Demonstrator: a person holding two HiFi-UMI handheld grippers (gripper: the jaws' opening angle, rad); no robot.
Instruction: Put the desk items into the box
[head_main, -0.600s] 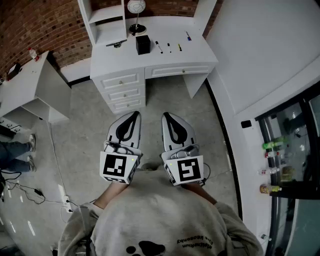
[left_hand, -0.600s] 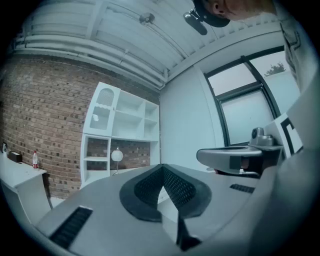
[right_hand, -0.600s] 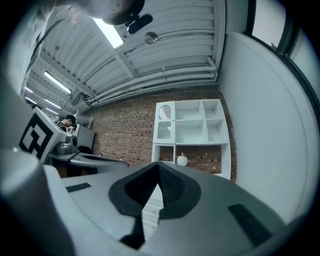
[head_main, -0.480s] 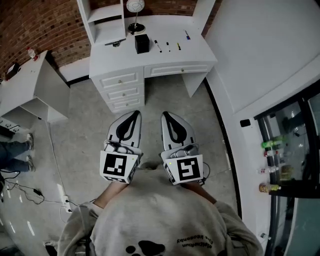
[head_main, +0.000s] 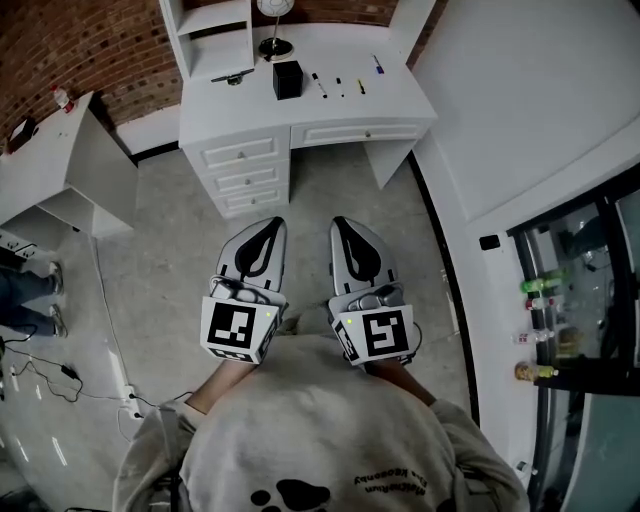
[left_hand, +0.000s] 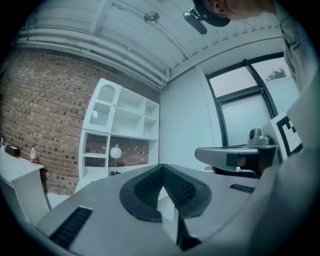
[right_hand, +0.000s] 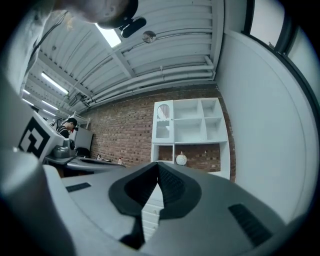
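- Person stands on the concrete floor (head_main: 160, 260) facing the white desk (head_main: 400, 100). Both grippers are held level in front of the body, side by side and well apart from the desk.
- Left gripper (head_main: 271, 224): fingers pressed together at the tips, nothing between them. In the left gripper view the dark ribbed pads (left_hand: 147, 187) meet at the front, and the narrow slit behind the tips is empty.
- Right gripper (head_main: 341, 222): fingers likewise pressed together and empty. In the right gripper view its pads (right_hand: 172, 185) meet at the tip, and only the desk front shows through the slit below.
- Black box (head_main: 287, 79): stands on the desk top, left of centre, just in front of the base of the round lamp (head_main: 275, 46).
- Pens (head_main: 318, 82): four small ones lie loose on the desk top to the right of the black box. Three lie in a rough row; the fourth lies further back and to the right. None touches the box.
- Dark flat item (head_main: 232, 77): lies left of the box at the foot of the shelf unit (head_main: 215, 40). Too small to identify.
- Three drawers (head_main: 243, 180) sit under the left half of the desk.
- A second white table (head_main: 50, 160) stands to the left, by the brick wall (head_main: 90, 50).
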